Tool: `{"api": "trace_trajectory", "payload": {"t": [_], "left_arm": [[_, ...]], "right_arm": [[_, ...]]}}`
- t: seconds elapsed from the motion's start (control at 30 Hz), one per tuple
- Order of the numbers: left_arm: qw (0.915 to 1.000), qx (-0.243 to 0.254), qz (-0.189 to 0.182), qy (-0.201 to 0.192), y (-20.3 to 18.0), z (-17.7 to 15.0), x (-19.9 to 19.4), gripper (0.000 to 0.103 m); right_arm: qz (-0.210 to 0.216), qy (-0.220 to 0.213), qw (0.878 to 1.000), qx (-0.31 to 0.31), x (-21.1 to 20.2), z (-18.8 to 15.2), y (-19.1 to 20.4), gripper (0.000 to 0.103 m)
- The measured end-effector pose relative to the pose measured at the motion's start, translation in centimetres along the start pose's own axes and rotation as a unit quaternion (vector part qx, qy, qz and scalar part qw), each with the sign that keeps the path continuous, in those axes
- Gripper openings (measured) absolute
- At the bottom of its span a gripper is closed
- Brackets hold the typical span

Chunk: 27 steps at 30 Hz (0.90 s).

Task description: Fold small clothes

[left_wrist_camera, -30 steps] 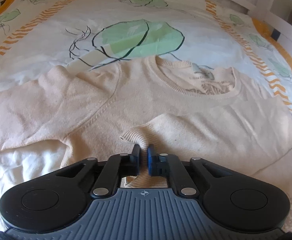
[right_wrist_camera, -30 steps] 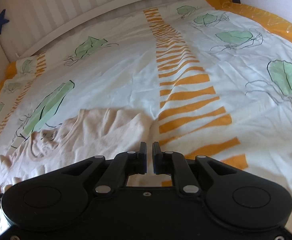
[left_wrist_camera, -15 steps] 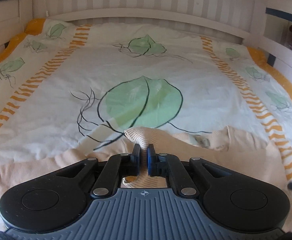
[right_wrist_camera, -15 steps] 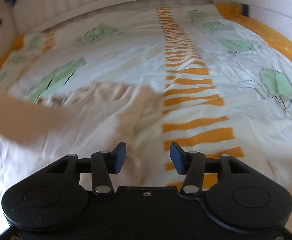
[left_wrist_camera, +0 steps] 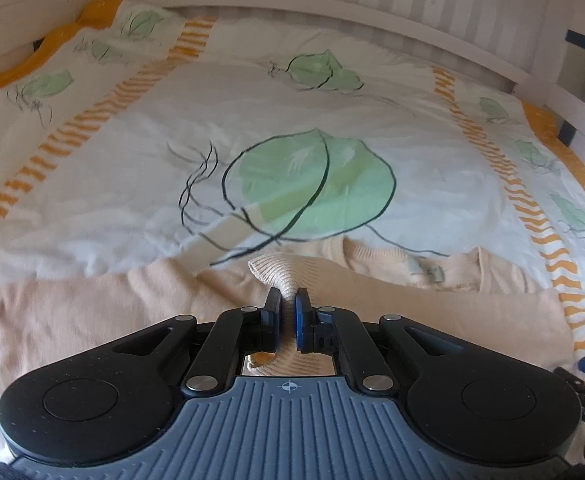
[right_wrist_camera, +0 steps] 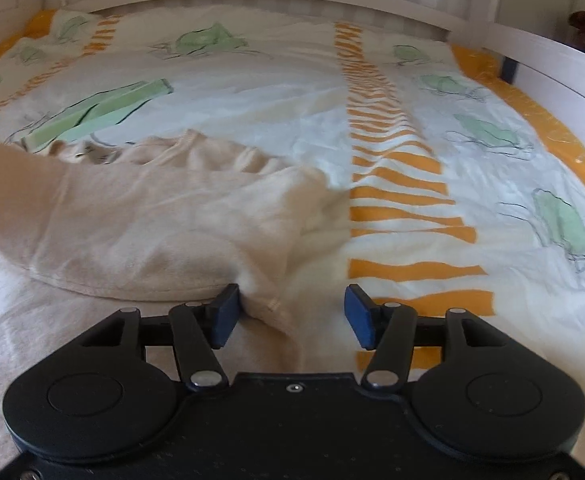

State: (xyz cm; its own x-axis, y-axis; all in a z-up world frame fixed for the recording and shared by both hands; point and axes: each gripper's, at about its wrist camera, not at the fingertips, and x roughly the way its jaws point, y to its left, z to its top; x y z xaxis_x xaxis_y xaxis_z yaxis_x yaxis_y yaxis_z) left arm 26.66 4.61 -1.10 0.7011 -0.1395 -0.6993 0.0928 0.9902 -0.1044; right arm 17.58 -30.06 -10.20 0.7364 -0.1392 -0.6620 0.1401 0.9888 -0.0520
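Left gripper (left_wrist_camera: pixel 287 300) clamps the sweater (left_wrist_camera: pixel 72 312) cuff (left_wrist_camera: pixel 272 272); right gripper (right_wrist_camera: pixel 290 312) gapes over its side fold.

Sweater lies across the bed's (left_wrist_camera: pixel 252 100) near edge. Lay the sleeve flat across the chest; release only once it's smooth.

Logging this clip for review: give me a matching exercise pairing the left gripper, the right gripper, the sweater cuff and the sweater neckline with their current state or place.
Column 1:
1. left gripper
2. right gripper
3. ribbed cuff
4. neckline

Column 2:
A. jaws wide apart, a fold of the beige sweater between them
B. lying flat on the leaf-print duvet, label showing
C. pinched and sticking up past the jaws
D. jaws shut on knit fabric

Pairs: 1-D, 2-A, 3-C, 4-B
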Motion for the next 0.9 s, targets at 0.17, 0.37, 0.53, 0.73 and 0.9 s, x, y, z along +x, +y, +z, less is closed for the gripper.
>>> {"api": "trace_trajectory", "payload": {"t": [0.17,0.37,0.53,0.73,0.9], "left_arm": [[1.0000,-0.001,-0.001,0.006,0.1,0.1,0.3,0.007],[1.0000,0.003,-0.003,0.009,-0.1,0.6,0.4,0.007],[0.9997,-0.013,-0.006,0.021,0.5,0.8,0.6,0.007],[0.9987,-0.014,-0.010,0.047,0.7,-0.4,1.6,0.007],[0.9973,-0.006,0.001,0.073,1.0,-1.7,2.9,0.007]], "right_arm": [[0.025,0.012,1.000,-0.008,-1.9,-1.0,0.1,0.065],[-0.007,0.000,0.999,-0.043,-0.5,-0.9,1.4,0.068],[-0.062,-0.021,0.998,-0.023,0.2,-0.5,0.0,0.068],[-0.065,0.003,0.997,0.030,-1.2,-1.4,-2.3,0.069],[-0.061,-0.001,0.996,0.071,-2.8,-1.0,-3.7,0.068]]}}
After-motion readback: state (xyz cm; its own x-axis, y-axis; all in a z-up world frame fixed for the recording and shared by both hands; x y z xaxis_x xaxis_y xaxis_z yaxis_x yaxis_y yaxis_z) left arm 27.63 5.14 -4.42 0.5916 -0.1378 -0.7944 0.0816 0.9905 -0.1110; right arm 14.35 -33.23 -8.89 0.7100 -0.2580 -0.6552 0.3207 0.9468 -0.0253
